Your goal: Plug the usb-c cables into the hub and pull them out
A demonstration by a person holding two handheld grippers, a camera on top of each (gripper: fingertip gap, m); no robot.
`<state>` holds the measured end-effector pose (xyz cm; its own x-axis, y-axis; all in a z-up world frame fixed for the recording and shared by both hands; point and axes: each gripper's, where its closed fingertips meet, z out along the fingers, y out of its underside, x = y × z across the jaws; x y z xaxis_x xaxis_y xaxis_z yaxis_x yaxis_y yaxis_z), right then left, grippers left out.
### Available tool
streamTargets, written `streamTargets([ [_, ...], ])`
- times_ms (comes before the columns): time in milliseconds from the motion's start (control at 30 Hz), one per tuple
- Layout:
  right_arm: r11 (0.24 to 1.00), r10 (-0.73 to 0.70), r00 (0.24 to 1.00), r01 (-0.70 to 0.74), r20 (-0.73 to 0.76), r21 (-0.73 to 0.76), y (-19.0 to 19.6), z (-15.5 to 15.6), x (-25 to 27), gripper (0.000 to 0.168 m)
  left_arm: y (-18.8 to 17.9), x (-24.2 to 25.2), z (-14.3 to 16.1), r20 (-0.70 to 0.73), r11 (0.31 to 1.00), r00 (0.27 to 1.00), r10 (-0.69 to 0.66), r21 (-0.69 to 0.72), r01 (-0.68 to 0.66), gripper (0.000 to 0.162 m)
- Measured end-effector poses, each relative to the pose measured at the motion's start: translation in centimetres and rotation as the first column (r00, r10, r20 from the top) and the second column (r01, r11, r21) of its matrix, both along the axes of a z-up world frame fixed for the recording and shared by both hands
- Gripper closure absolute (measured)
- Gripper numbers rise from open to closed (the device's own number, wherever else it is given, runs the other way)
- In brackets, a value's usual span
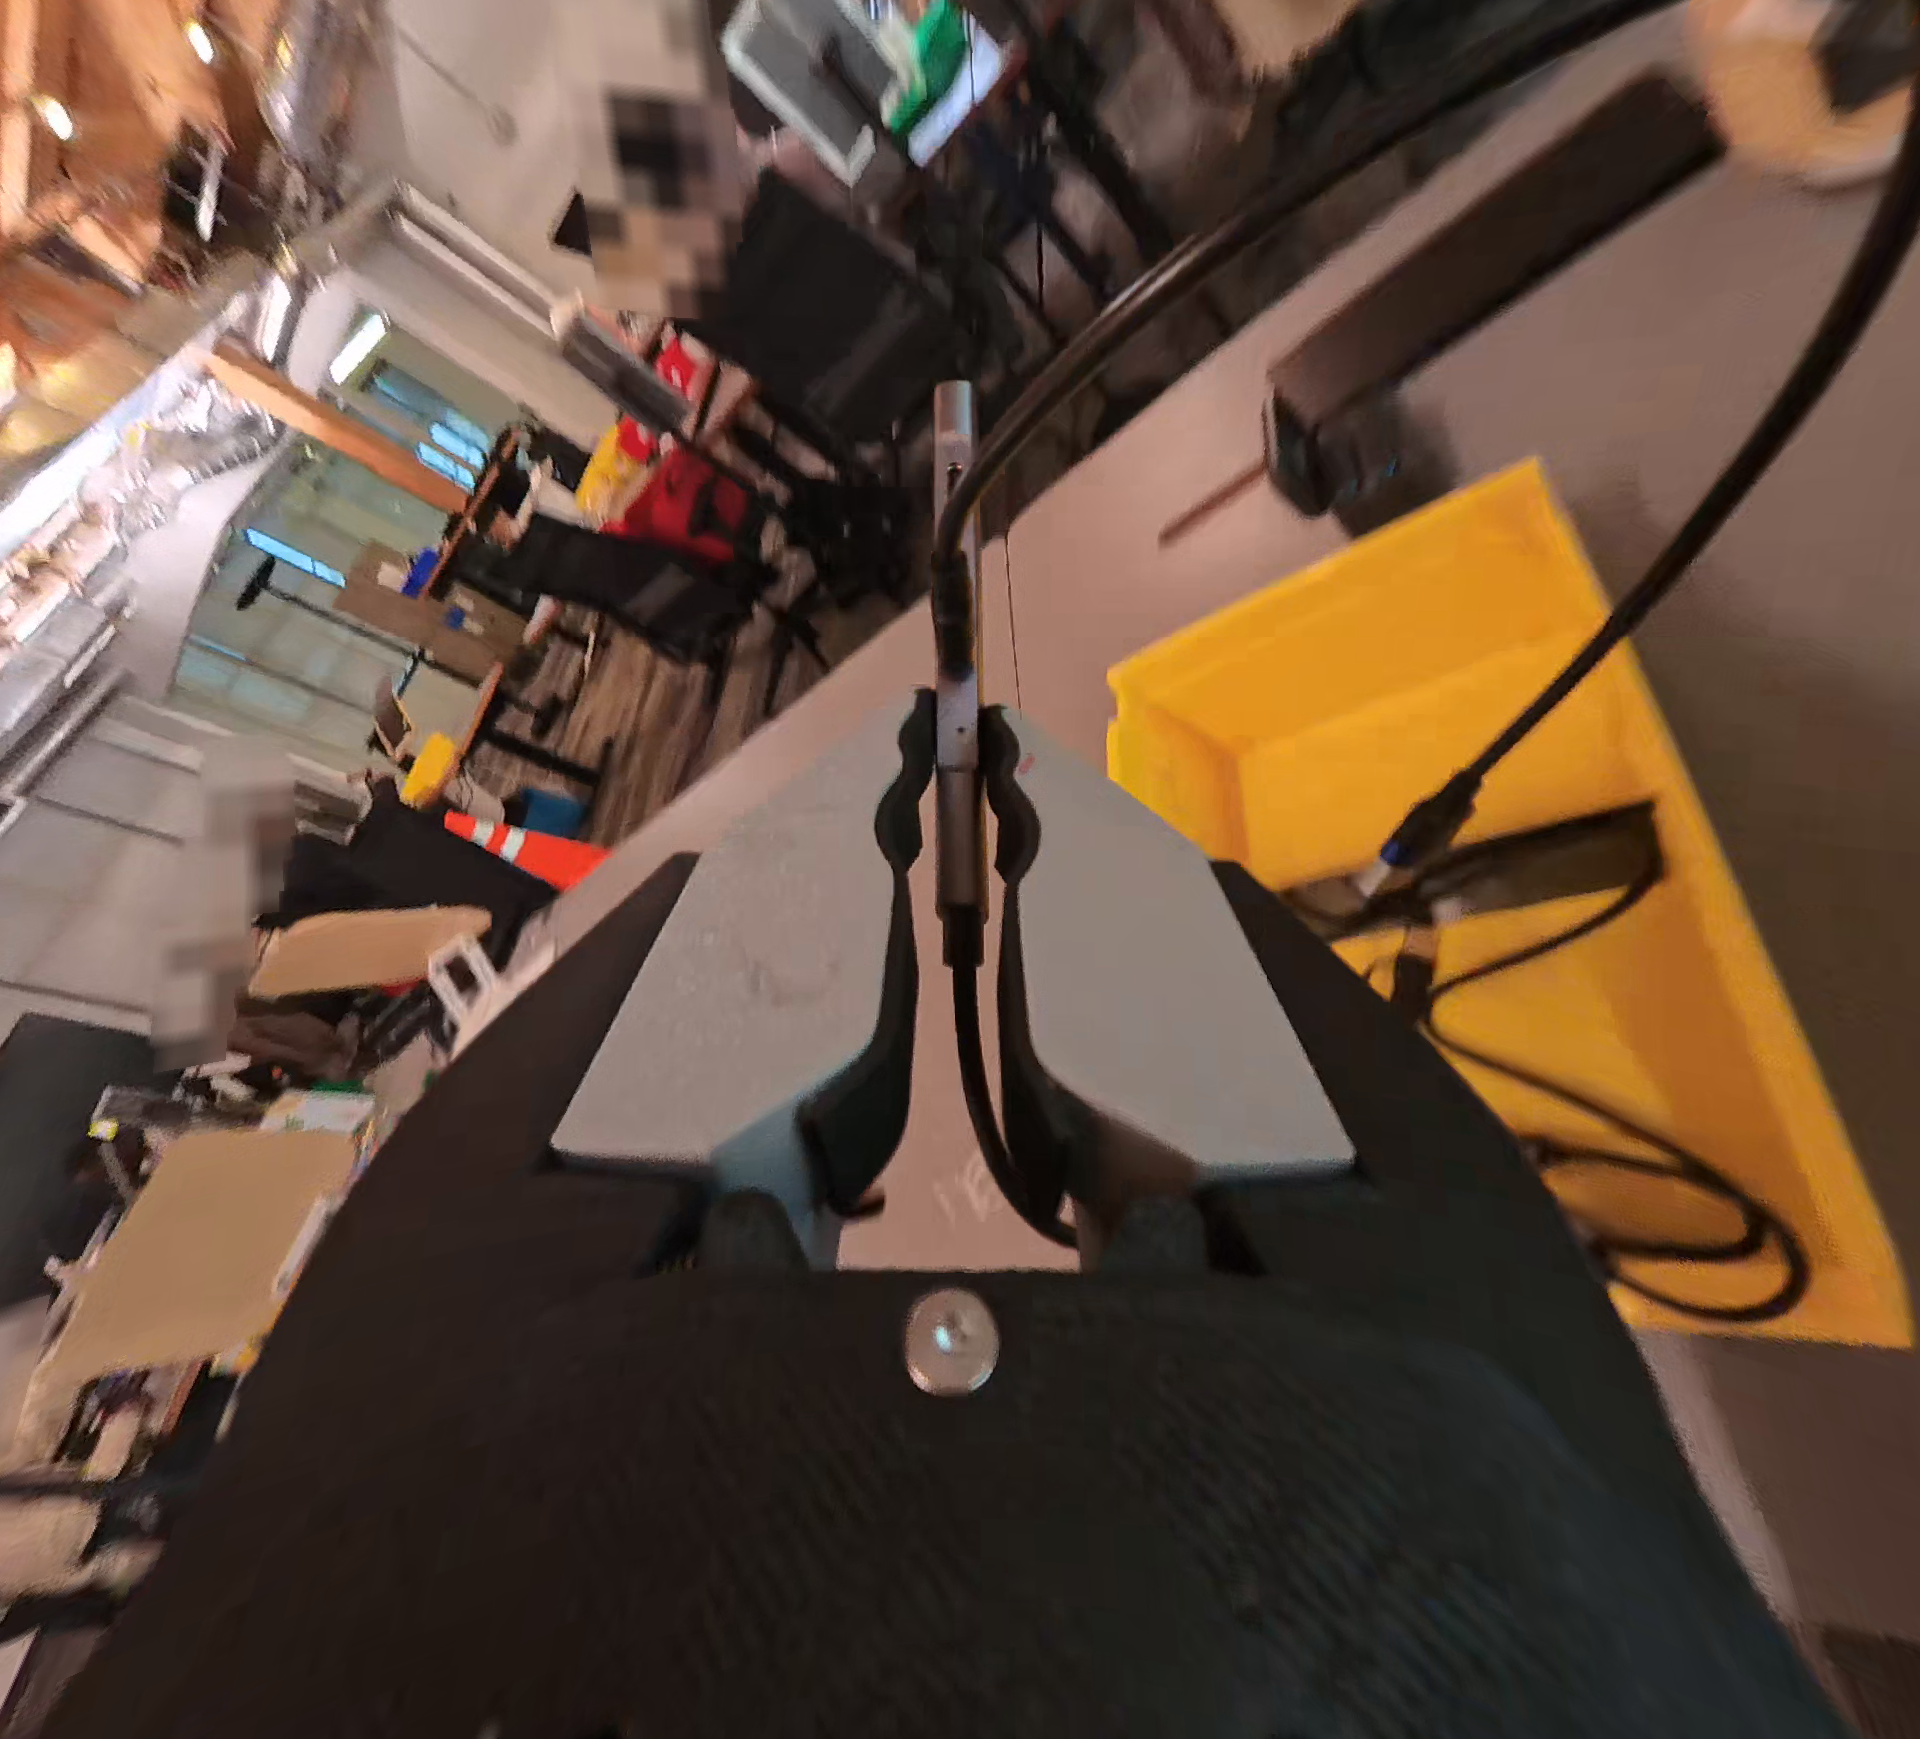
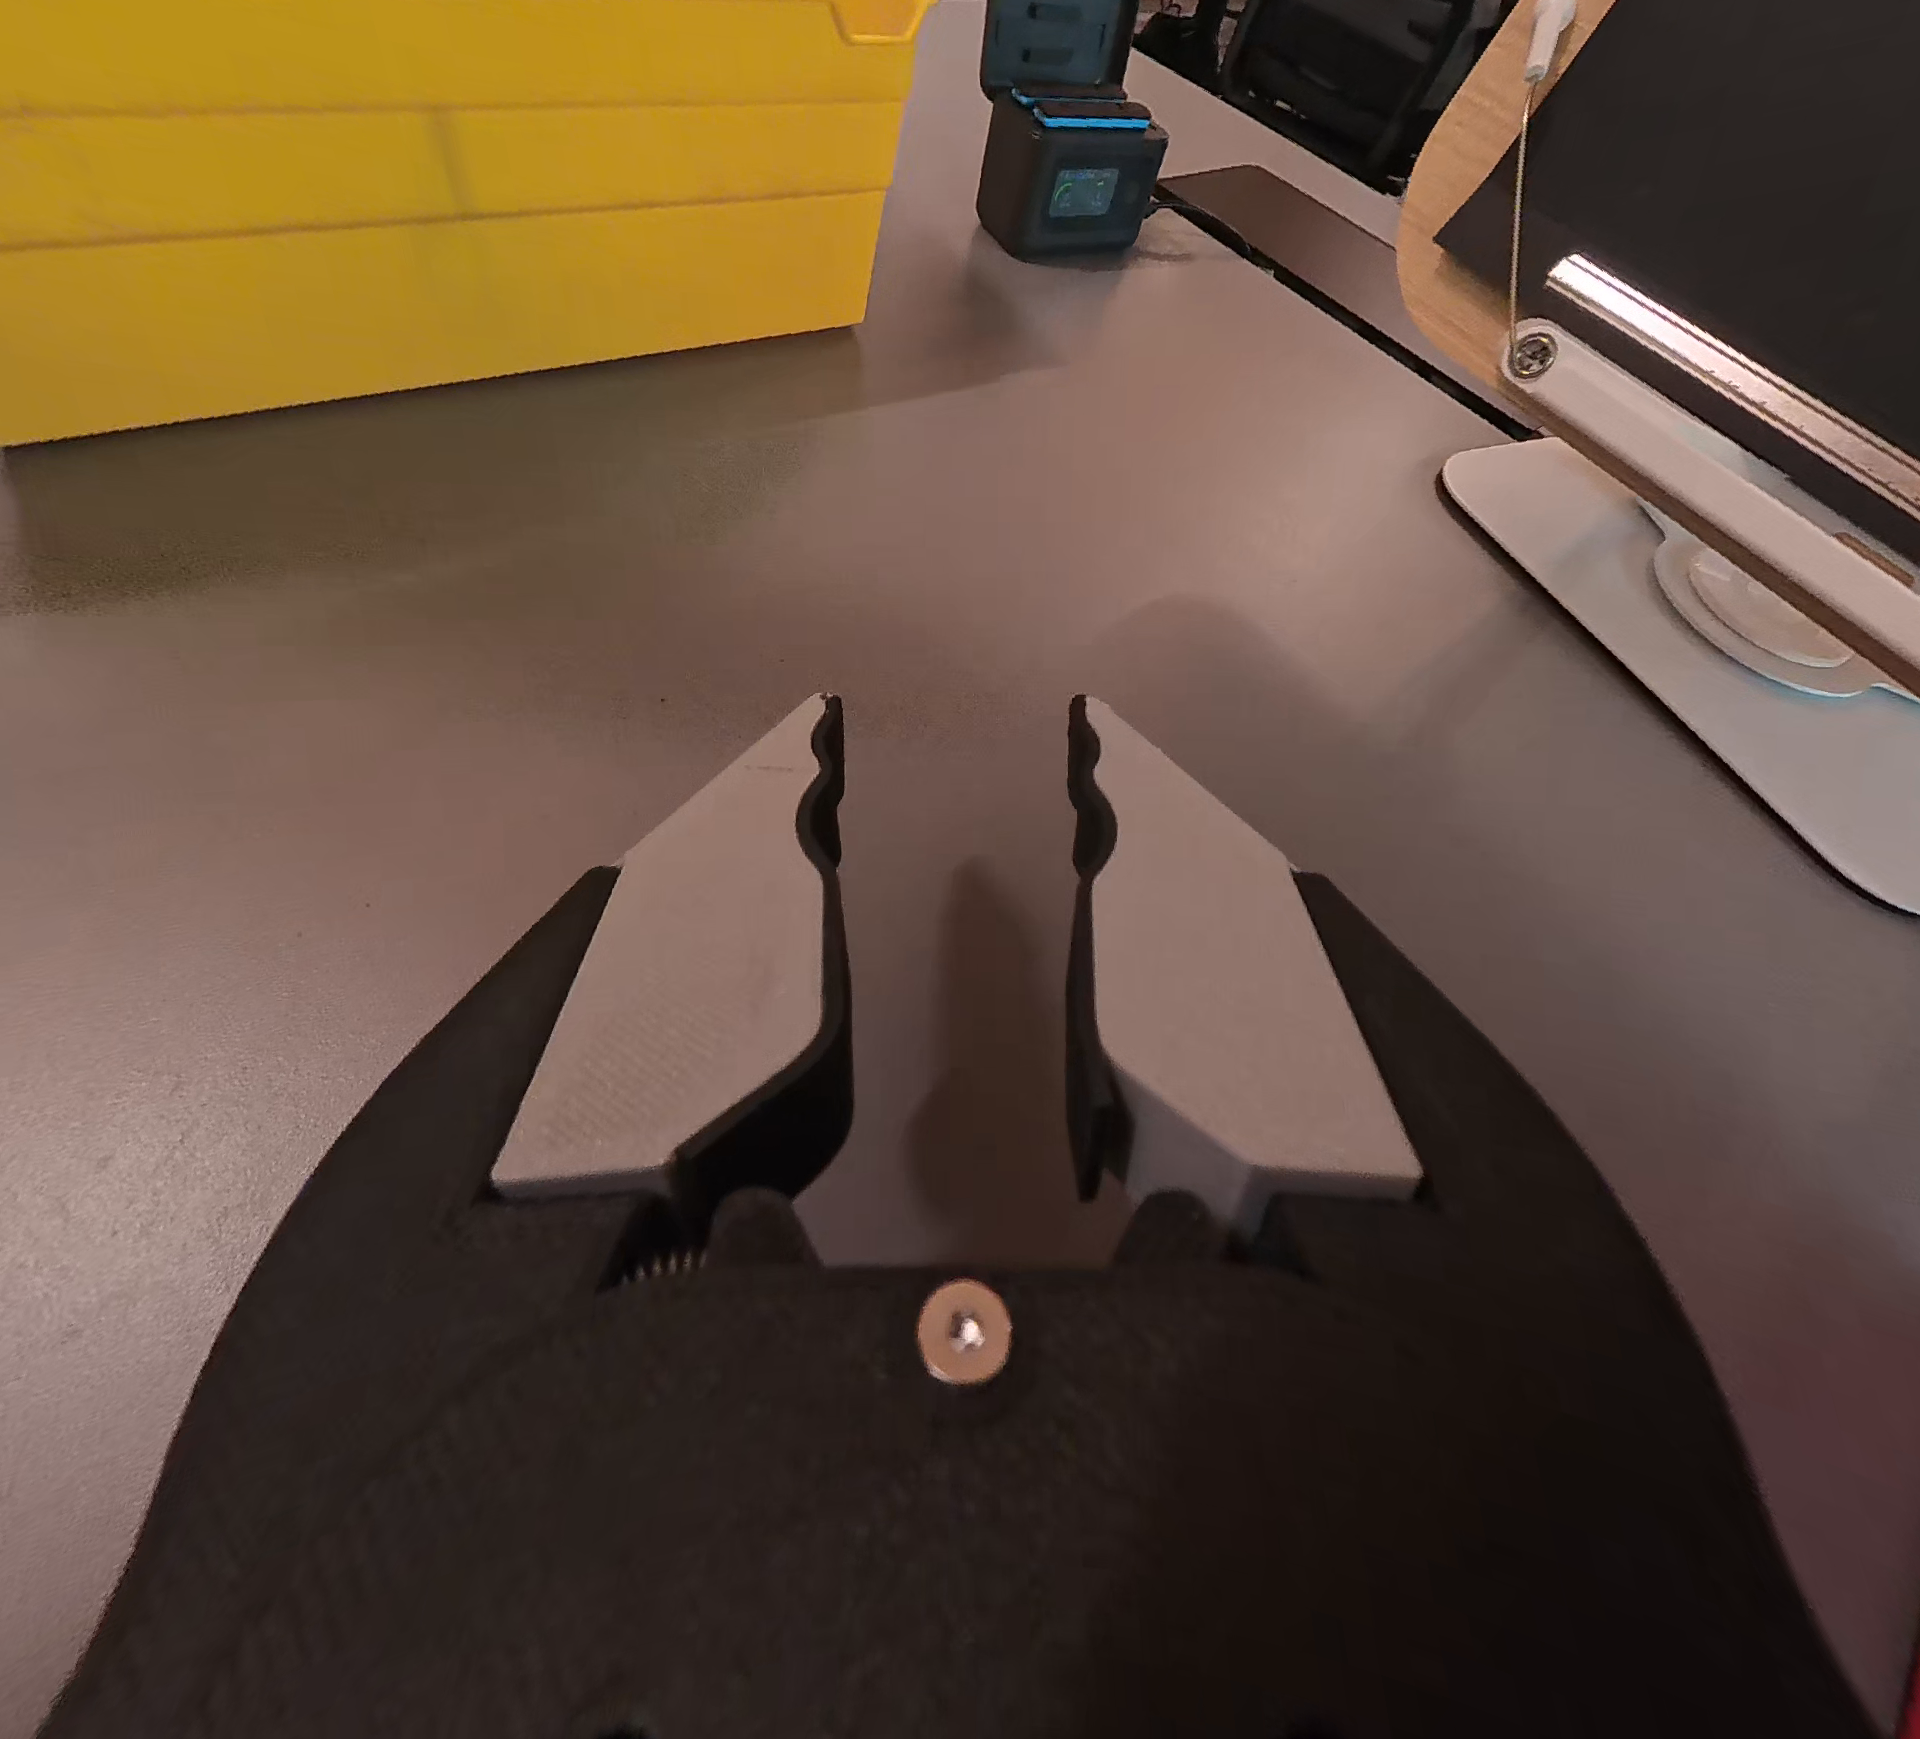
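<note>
Grey metal marks the slim hub point(image 1: 957, 785), which stands edge-on between the fingers of the left gripper point(image 1: 957, 733), lifted above the table point(image 1: 1621, 401). The two fingers are pressed against the hub's flat sides, clamping it. A black cable point(image 1: 1226, 255) is plugged into the hub's side just past the fingertips; from there it arcs up and away, curves round to the right, and drops into a yellow bin point(image 1: 1340, 650) on the table. Its far plug lies in the bin beside a dark bar-shaped device point(image 1: 1527, 858) and a loose coil of black cord point(image 1: 1683, 1232). The hub's own short black lead point(image 1: 982, 1087) hangs from its near end, back between the fingers toward the gripper body. Beyond the bin a long dark bar point(image 1: 1496, 276) lies on the table. The room behind is tilted and blurred, with chairs, desks and an orange cone point(image 1: 530, 848).

In the right wrist view, the right gripper point(image 2: 954, 713) sits low over the bare grey table point(image 2: 520, 650), its grey fingers point(image 2: 727, 941) spread with a clear gap and nothing between them. The yellow bin point(image 2: 436, 214) stands ahead to the left. A small dark box with an opened lid and a lit screen point(image 2: 1065, 162) stands beyond it. At right, a leaning board on a white stand point(image 2: 1683, 255) rests on the table.
</note>
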<state>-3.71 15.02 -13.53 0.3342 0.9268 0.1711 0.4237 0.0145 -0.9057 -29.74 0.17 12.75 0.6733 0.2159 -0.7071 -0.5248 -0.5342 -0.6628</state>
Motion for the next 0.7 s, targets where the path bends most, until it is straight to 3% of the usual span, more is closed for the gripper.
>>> streamTargets([
  [133,1.0,-0.012,0.999,0.011,-0.033,-0.021,0.4,0.5,0.3,0.128,2.9,8.1,4.0,0.026,0.97,0.975,-0.222,0.108,0.218,0.154],
  [233,0.999,-0.027,0.995,0.023,-0.091,-0.046,0.7,1.6,0.7,0.128,5.5,15.1,3.4,0.073,0.915,0.917,-0.392,0.14,0.379,0.155],
  [333,0.996,-0.046,0.984,0.033,-0.17,-0.08,1.2,2.9,1.4,0.126,8.7,20.3,-0.6,0.106,0.872,0.868,-0.486,0.126,0.473,0.155],
  [433,0.992,-0.107,0.966,0.088,-0.237,-0.089,2.3,4.2,2.5,0.121,11.7,23.5,-6.9,0.202,0.844,0.82,-0.535,0.095,0.527,0.155],
  [567,0.979,-0.203,0.93,0.184,-0.305,-0.093,4.0,5.6,4.4,0.121,14.2,24.7,-14.0,0.284,0.836,0.791,-0.542,0.094,0.54,0.155],
  [700,0.973,-0.217,0.893,0.166,-0.394,-0.159,4.4,6.8,5.4,0.12,15.9,24.8,-17.6,0.355,0.814,0.737,-0.576,0.166,0.556,0.155],
])
